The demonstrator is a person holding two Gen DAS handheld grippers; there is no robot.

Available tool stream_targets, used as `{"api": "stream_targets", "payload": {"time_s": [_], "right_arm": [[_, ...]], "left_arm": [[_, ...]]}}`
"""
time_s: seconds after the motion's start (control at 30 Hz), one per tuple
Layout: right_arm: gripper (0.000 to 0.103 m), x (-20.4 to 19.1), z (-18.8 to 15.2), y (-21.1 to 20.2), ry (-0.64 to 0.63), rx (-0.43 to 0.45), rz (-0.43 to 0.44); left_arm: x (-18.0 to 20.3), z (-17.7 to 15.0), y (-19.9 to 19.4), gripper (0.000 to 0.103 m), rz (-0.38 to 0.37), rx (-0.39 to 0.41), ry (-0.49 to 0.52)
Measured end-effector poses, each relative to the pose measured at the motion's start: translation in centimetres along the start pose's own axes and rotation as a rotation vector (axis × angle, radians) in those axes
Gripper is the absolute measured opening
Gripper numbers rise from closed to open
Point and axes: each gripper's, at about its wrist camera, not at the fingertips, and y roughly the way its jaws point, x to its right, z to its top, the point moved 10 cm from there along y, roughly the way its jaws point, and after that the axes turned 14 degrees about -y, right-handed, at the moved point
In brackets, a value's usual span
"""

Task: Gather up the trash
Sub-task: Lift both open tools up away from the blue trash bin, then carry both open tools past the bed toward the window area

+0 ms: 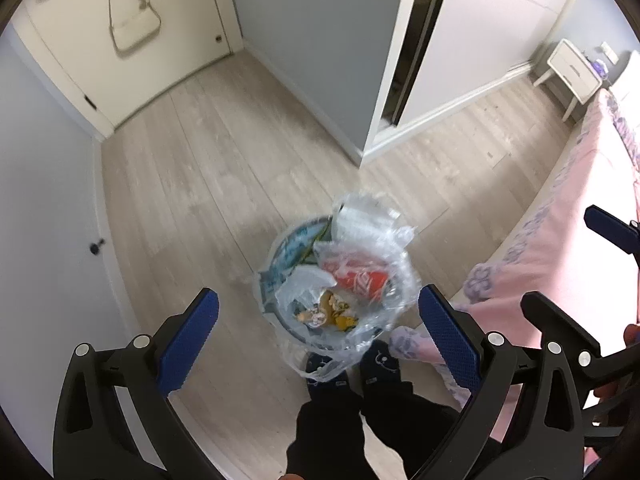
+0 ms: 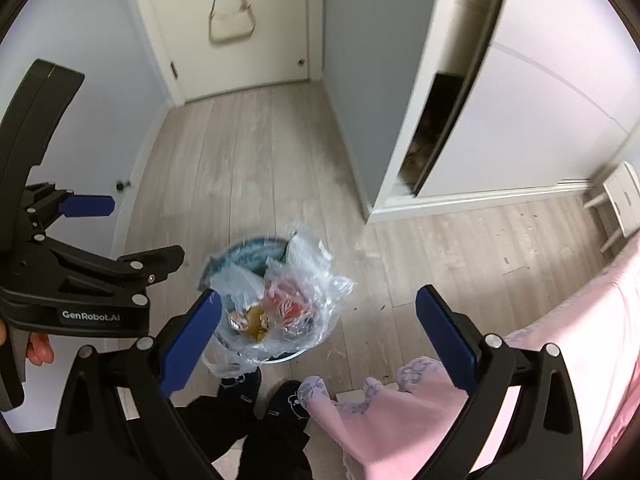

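Observation:
A small round bin (image 1: 280,256) lined with a clear plastic bag (image 1: 384,240) stands on the floor by my feet. It holds a red can (image 1: 360,280) and yellowish scraps (image 1: 332,312). It also shows in the right wrist view (image 2: 248,256), with the bag (image 2: 316,280) and red can (image 2: 292,304). My left gripper (image 1: 320,336) is open and empty, held well above the bin. My right gripper (image 2: 320,332) is open and empty, also above the bin, to the right of the left one. The right gripper's fingers (image 1: 608,224) show at the right edge of the left wrist view.
A bed with a pink cover (image 1: 560,264) stands right of the bin; its cover hangs near it (image 2: 400,408). A grey wall corner (image 1: 360,152) and a sliding wardrobe door (image 2: 440,120) stand ahead. A closed door with a hanging bag (image 1: 132,28) is at the far end. A white nightstand (image 1: 572,68) stands far right.

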Motion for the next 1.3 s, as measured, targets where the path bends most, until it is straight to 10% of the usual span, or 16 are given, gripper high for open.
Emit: {"api": "stream_targets", "payload": {"time_s": [0.37,0.7,0.97,1.3], "right_arm": [[0.095,3.9,-0.2,-11.8,0.148,0.051,-0.195],[0.095,3.1,-7.1,-20.1,0.634,0.041,-0.453],[0.095,1.3,-16.3,-28.6,0.895,0.023,-0.699],[0.095,-7.4,-32.9,-39.5,1.277,-0.069,-0.965]], "left_arm": [[5.8,4.0,-9.1,0.097,-0.161,0.091,0.214],[14.5,0.3,-16.3,0.097,-0.39,0.132,0.655],[24.0,-9.8,-23.5,0.097,-0.608,0.144,0.914],[31.2,-32.6,-33.2,0.097,-0.849,0.096,1.266]]}}
